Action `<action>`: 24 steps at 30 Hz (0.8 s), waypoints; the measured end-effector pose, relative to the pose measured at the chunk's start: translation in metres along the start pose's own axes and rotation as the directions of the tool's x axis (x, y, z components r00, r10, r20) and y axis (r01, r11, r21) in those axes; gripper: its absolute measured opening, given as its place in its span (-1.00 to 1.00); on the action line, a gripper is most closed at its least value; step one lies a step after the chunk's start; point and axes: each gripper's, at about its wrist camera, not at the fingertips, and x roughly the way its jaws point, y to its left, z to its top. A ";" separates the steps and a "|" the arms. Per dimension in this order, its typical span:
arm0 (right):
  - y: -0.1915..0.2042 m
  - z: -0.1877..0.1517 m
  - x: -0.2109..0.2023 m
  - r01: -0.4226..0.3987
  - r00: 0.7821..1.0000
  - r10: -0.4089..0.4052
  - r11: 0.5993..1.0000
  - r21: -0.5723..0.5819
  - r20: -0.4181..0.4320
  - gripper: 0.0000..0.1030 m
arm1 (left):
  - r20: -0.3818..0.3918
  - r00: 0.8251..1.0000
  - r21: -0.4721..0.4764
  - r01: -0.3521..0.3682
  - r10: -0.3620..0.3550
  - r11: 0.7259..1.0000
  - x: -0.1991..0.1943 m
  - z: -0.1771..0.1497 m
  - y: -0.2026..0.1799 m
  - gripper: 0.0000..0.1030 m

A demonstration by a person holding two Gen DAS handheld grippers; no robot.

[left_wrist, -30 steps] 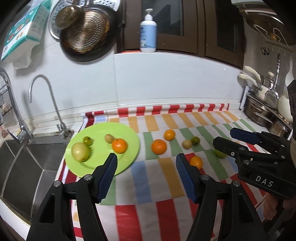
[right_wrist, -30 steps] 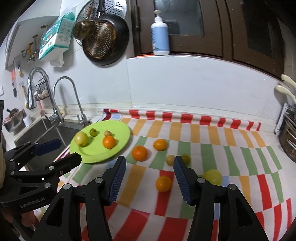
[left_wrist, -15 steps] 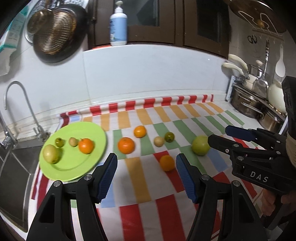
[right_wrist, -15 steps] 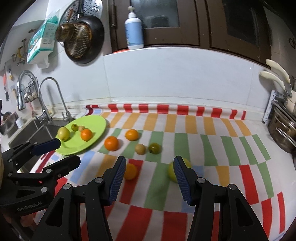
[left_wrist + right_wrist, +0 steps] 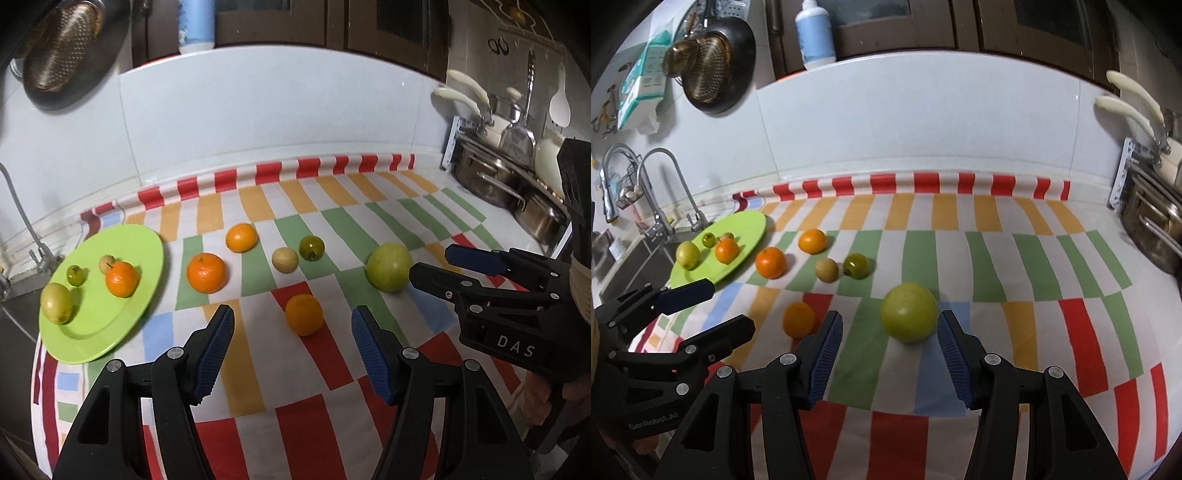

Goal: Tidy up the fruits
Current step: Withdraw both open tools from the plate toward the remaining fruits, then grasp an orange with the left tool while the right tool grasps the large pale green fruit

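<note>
Both wide: right hand-held gripper (image 5: 888,345) flanks green apple (image 5: 908,312); left hand-held gripper (image 5: 291,345) faces orange (image 5: 304,314).

Both views are dim and warm-toned, with an even indoor light falling from above; the white wall (image 5: 923,122) is the brightest area. Fruits cast short soft shadows on the striped cloth (image 5: 332,369), toward 4 o'clock. A small glare spot sits on the dark green fruit (image 5: 856,265). Fisheye bending curves the wall ledge, and black corners frame each picture. The hanging pan (image 5: 62,55) at 10 o'clock and the pots (image 5: 517,184) at 2 o'clock look smeared and soft
</note>
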 end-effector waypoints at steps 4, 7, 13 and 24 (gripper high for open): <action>-0.003 -0.002 0.015 -0.006 0.999 0.006 1.000 0.006 -0.034 0.06 | -0.033 0.999 0.010 0.001 -0.001 1.000 0.014 -0.002 -0.002 0.26; -0.005 -0.002 0.024 -0.007 0.999 0.007 1.000 0.001 -0.053 0.06 | -0.052 0.999 0.016 0.006 -0.005 1.000 0.024 -0.003 -0.002 0.26; -0.008 -0.002 0.039 0.001 0.997 -0.001 1.000 -0.002 -0.077 0.06 | -0.082 0.996 0.023 0.031 -0.029 0.999 0.043 -0.003 -0.004 0.26; -0.015 0.003 0.060 0.005 0.996 -0.004 1.000 0.006 -0.095 0.05 | -0.128 0.991 0.017 0.041 -0.039 0.999 0.071 0.002 -0.005 -0.09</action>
